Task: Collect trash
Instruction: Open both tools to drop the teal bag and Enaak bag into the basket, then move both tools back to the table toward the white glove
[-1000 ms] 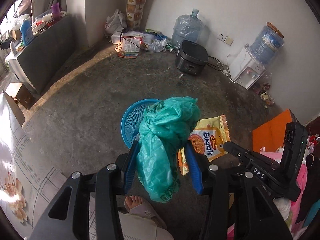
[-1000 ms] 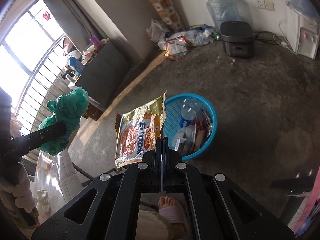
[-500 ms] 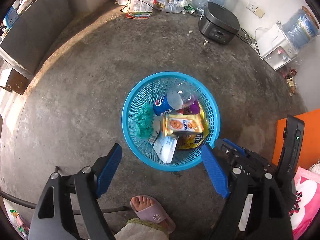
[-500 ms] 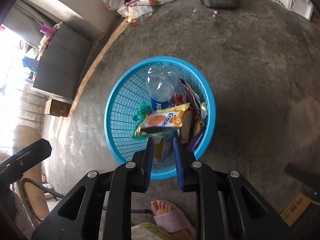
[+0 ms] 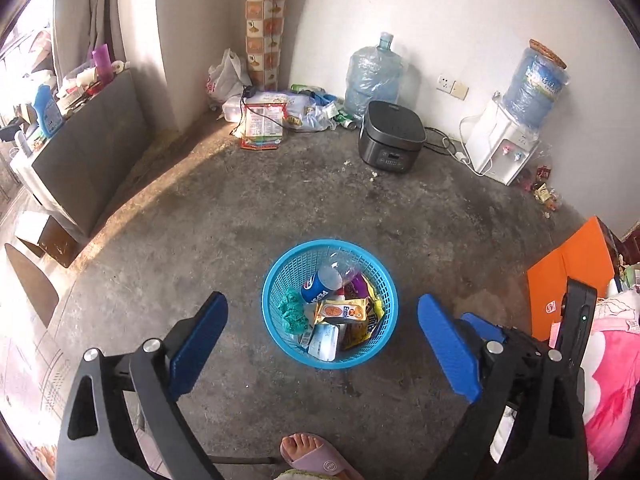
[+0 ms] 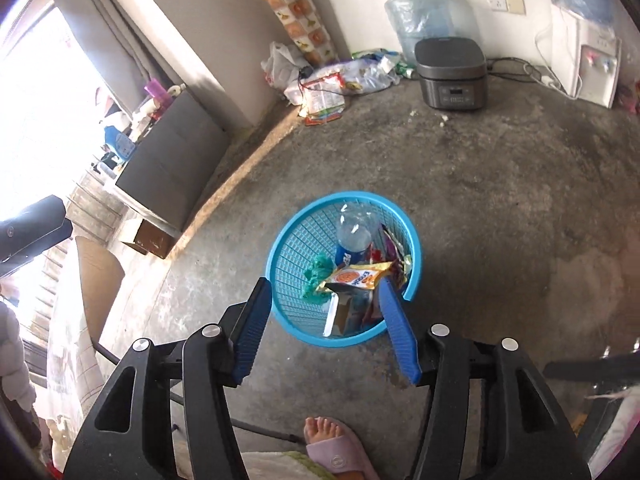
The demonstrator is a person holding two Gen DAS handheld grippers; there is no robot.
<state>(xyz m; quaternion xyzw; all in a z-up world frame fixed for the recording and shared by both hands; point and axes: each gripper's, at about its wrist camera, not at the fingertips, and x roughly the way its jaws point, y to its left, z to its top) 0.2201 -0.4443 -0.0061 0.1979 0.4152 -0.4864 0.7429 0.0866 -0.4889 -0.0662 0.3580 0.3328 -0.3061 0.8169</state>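
Left gripper [image 5: 322, 344]: jaws spread wide, nothing between the blue pads [image 5: 198, 344], held above the concrete floor [image 5: 200, 240]. Right gripper [image 6: 326, 326]: jaws likewise spread, nothing held.

Blue basket [image 5: 276, 276] on the floor, in front of both grippers. Contents: crumpled green plastic bag [image 5: 293, 312] at the left side, clear bottle with blue label [image 5: 324, 282] lying toward the far rim, orange snack packet [image 5: 342, 311] on top near the middle, other wrappers beneath and to the right. Sandalled foot [image 5: 316, 458] at the lower edge, near the basket.

Black rice cooker [image 5: 390, 142] by the far wall, well apart from the basket.
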